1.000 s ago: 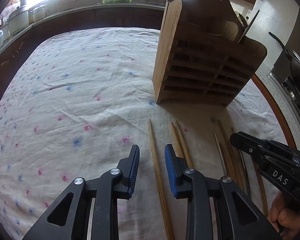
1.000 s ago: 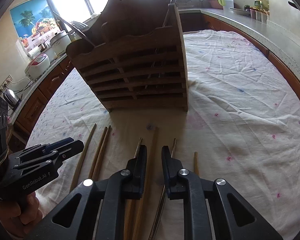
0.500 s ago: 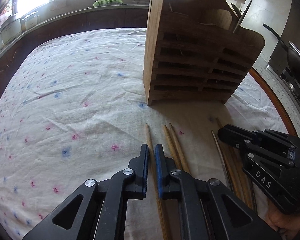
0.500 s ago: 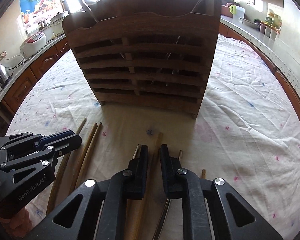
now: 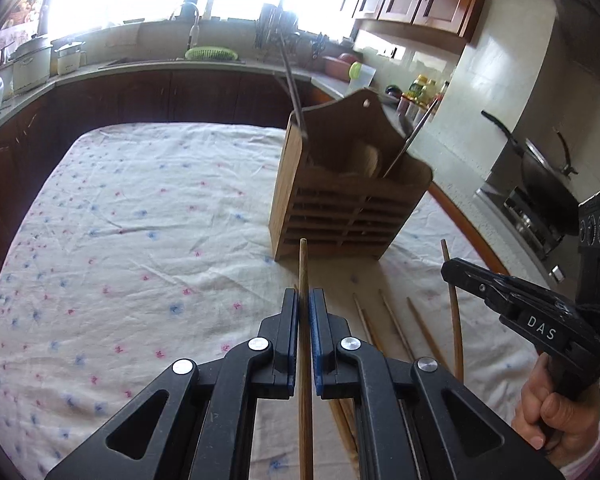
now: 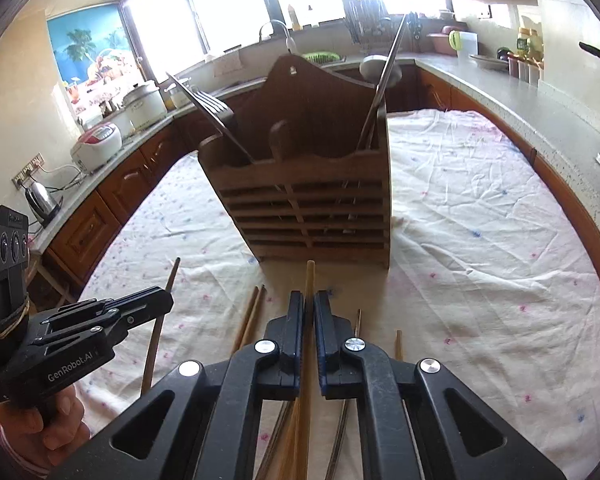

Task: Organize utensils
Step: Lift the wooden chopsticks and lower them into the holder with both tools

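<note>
Now both tongs, the left gripper point(image 5: 304, 312) and right gripper point(image 6: 308, 316), have clamped a chopstick point(image 5: 303, 276) each and lifted, the wooden holder point(image 5: 340, 208) just ahead awaiting them.

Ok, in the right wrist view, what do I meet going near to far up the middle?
Right gripper, shut on a wooden chopstick → wooden utensil holder → white flowered tablecloth → kitchen counter with a dish rack → bright window.
</note>
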`<state>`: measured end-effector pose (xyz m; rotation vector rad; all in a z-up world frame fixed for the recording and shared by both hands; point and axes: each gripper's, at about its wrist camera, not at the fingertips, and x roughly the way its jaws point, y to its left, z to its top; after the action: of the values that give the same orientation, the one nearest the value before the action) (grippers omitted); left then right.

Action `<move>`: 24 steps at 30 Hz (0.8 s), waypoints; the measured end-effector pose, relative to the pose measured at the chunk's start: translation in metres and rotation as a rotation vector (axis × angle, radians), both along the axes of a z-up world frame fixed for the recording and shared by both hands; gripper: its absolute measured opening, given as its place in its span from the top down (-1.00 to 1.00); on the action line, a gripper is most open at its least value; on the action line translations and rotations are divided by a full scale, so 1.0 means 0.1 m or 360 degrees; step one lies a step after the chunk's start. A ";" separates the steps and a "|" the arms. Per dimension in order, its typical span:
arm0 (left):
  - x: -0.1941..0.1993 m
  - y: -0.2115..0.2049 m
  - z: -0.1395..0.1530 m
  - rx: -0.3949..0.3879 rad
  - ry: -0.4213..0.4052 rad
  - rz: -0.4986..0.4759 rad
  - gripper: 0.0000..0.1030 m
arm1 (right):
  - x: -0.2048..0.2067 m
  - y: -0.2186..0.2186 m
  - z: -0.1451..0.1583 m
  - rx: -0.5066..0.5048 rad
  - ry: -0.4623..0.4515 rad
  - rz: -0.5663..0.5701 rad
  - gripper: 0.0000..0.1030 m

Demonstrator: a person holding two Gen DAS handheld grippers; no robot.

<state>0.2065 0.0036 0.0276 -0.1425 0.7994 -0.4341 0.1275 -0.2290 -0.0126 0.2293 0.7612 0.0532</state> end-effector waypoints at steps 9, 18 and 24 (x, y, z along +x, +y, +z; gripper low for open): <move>-0.55 0.39 0.54 -0.0134 -0.0196 -0.0003 0.92 | -0.41 -0.01 0.69 0.0023 -0.0274 -0.0020 0.90; -0.66 0.44 0.67 -0.0162 -0.0301 -0.0008 0.92 | -0.47 -0.06 1.14 0.0007 -0.0440 -0.0048 0.90; -0.61 0.42 0.71 -0.0166 -0.0336 0.0000 0.92 | -0.40 -0.08 1.19 0.0021 -0.0462 -0.0053 0.90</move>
<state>0.1454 0.0456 0.0984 -0.1900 0.5699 -0.4827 0.0873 -0.2368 0.1061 0.2405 0.4681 0.0584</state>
